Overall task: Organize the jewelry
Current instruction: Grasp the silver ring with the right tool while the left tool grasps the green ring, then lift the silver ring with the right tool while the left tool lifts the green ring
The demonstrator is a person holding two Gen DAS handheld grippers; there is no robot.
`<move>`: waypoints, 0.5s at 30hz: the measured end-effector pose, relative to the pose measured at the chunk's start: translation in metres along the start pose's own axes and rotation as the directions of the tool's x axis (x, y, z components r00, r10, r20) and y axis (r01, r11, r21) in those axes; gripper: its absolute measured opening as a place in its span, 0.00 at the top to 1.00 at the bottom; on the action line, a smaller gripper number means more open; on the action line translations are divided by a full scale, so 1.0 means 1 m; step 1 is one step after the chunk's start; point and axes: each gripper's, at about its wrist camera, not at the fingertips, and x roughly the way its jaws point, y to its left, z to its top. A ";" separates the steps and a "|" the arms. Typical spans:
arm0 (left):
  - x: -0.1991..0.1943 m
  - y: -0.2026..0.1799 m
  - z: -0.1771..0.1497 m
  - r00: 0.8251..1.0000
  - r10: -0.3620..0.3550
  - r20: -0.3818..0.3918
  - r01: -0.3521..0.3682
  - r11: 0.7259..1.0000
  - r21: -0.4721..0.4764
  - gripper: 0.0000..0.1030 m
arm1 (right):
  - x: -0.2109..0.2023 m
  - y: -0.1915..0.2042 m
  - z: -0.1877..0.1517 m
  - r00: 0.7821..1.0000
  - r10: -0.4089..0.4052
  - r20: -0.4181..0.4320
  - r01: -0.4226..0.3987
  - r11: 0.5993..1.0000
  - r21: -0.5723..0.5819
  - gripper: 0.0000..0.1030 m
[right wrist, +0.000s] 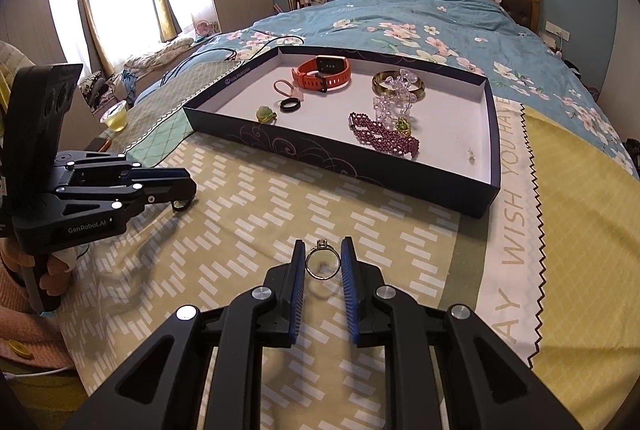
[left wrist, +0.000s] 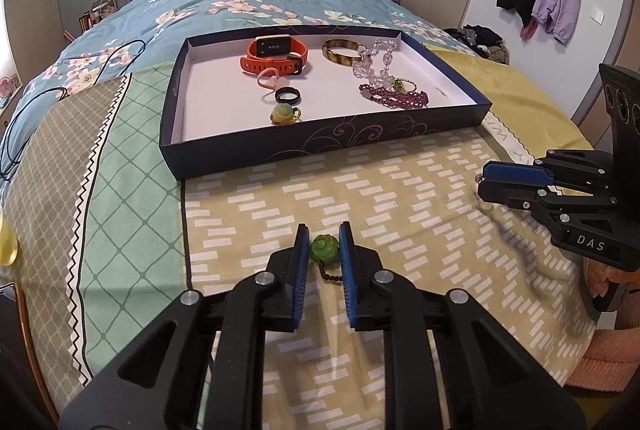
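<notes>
two grippers sit low over the yellow patterned blanket at the near end of the bed, each pinching one small piece. the left gripper has its blue pads pressed on a green carved pendant, whose dark cord trails back between the fingers onto the blanket. the right gripper squeezes a thin gold ring with a small stone on its far side, held upright between the pads. no earlier view is given, so only the grip itself can be told.

farther off lies a shallow dark blue tray with a white floor. in it, on the left, are an orange watch, a pink loop, a black ring and a green and amber charm. on the right are an amber bangle, clear crystal beads, a purple bead bracelet and a small green ring. a sleeve shows behind each gripper.
</notes>
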 end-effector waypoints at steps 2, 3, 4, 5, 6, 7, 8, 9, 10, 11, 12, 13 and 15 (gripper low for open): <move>-0.001 0.000 -0.001 1.000 -0.001 -0.001 0.001 1.000 -0.001 0.80 | -0.001 0.000 0.001 1.000 0.005 0.004 -0.005 1.000 0.001 0.85; -0.001 0.000 -0.001 1.000 -0.002 -0.002 0.002 1.000 -0.001 0.79 | -0.001 0.000 0.001 1.000 0.007 0.005 -0.007 1.000 0.002 0.84; -0.001 0.000 -0.002 1.000 -0.004 -0.004 0.004 1.000 -0.002 0.79 | -0.002 0.000 0.001 1.000 0.009 0.007 -0.009 1.000 0.002 0.85; -0.001 0.000 -0.002 1.000 -0.010 -0.007 0.010 1.000 -0.002 0.79 | -0.002 0.001 0.001 1.000 0.012 0.009 -0.012 1.000 0.002 0.85; 0.000 0.001 -0.002 1.000 -0.010 -0.007 0.010 1.000 -0.002 0.79 | -0.002 0.001 0.002 1.000 0.013 0.011 -0.014 1.000 0.003 0.85; 0.000 0.001 -0.003 1.000 -0.010 -0.008 0.010 1.000 -0.002 0.82 | -0.002 0.001 0.002 1.000 0.017 0.015 -0.017 1.000 0.005 0.85; 0.000 0.000 -0.002 1.000 -0.011 -0.007 0.011 1.000 0.001 0.83 | -0.003 0.001 0.002 1.000 0.020 0.018 -0.020 1.000 0.005 0.85; -0.001 0.000 -0.003 1.000 -0.006 -0.005 0.006 1.000 0.004 0.85 | -0.003 0.001 0.003 1.000 0.021 0.022 -0.021 1.000 0.006 0.85; -0.001 -0.001 -0.003 1.000 -0.004 -0.004 0.004 1.000 0.007 0.85 | -0.003 0.002 0.003 0.999 0.023 0.026 -0.024 1.000 0.007 0.85; -0.001 -0.001 -0.003 1.000 0.000 -0.002 0.000 1.000 0.009 0.85 | -0.004 0.002 0.004 0.999 0.029 0.031 -0.029 1.000 0.008 0.85; -0.002 -0.002 -0.003 1.000 0.003 0.001 -0.003 1.000 0.008 0.85 | -0.005 0.003 0.004 0.999 0.031 0.036 -0.032 0.999 0.009 0.85; -0.003 -0.002 -0.003 1.000 0.000 0.005 0.000 1.000 0.007 0.85 | -0.005 0.003 0.005 0.999 0.033 0.043 -0.034 0.999 0.011 0.85; -0.006 -0.003 -0.003 1.000 -0.004 0.014 0.004 1.000 0.005 0.85 | -0.006 0.002 0.006 0.998 0.039 0.049 -0.040 0.999 0.015 0.85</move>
